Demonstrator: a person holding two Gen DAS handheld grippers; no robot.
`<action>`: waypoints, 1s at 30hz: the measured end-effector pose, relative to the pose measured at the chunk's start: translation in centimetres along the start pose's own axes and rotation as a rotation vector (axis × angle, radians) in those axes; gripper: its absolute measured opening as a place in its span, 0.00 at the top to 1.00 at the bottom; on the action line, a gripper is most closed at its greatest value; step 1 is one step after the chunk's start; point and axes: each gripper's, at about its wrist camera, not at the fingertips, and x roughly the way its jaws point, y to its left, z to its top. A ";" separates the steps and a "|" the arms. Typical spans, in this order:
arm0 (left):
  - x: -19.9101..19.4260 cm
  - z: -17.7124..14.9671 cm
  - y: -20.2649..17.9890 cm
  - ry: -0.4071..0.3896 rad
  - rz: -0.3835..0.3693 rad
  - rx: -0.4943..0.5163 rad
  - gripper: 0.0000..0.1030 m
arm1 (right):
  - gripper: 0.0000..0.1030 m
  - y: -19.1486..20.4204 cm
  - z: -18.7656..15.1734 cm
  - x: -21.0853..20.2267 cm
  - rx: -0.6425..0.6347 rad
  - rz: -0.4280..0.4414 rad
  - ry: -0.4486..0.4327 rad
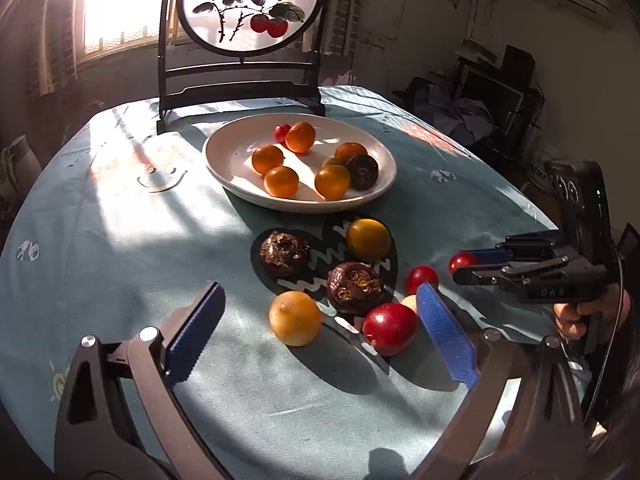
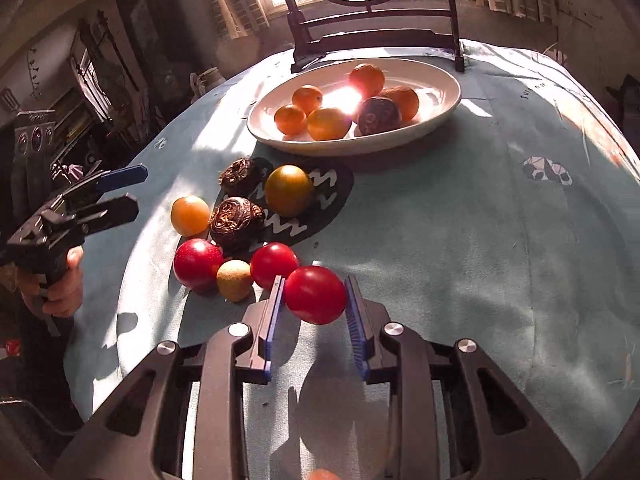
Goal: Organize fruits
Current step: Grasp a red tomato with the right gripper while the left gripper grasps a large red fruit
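A white plate (image 1: 224, 160) at the table's far side holds several orange fruits, a dark brown fruit and a small red one. Loose fruits lie in front of it: two dark brown ones (image 1: 354, 286), a yellow-green one (image 1: 368, 238), a pale orange one (image 1: 295, 318), red ones (image 1: 390, 328) and a small tan one (image 2: 234, 280). My left gripper (image 1: 320, 320) is open above the pale orange and red fruits. My right gripper (image 2: 316, 294) is shut on a red fruit (image 2: 315, 294), held just above the cloth; it also shows in the left wrist view (image 1: 464, 268).
A round painted screen on a dark wooden stand (image 1: 244, 52) rises behind the plate. A black patterned mat (image 1: 320, 276) lies under the loose fruits. The table has a blue-green cloth (image 1: 120, 240). Furniture and clutter stand beyond the table's right edge.
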 end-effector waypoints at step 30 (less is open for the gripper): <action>5.6 -1.6 -3.1 0.214 -0.095 0.096 0.60 | 0.71 -0.4 -0.2 -0.3 0.028 0.001 -0.009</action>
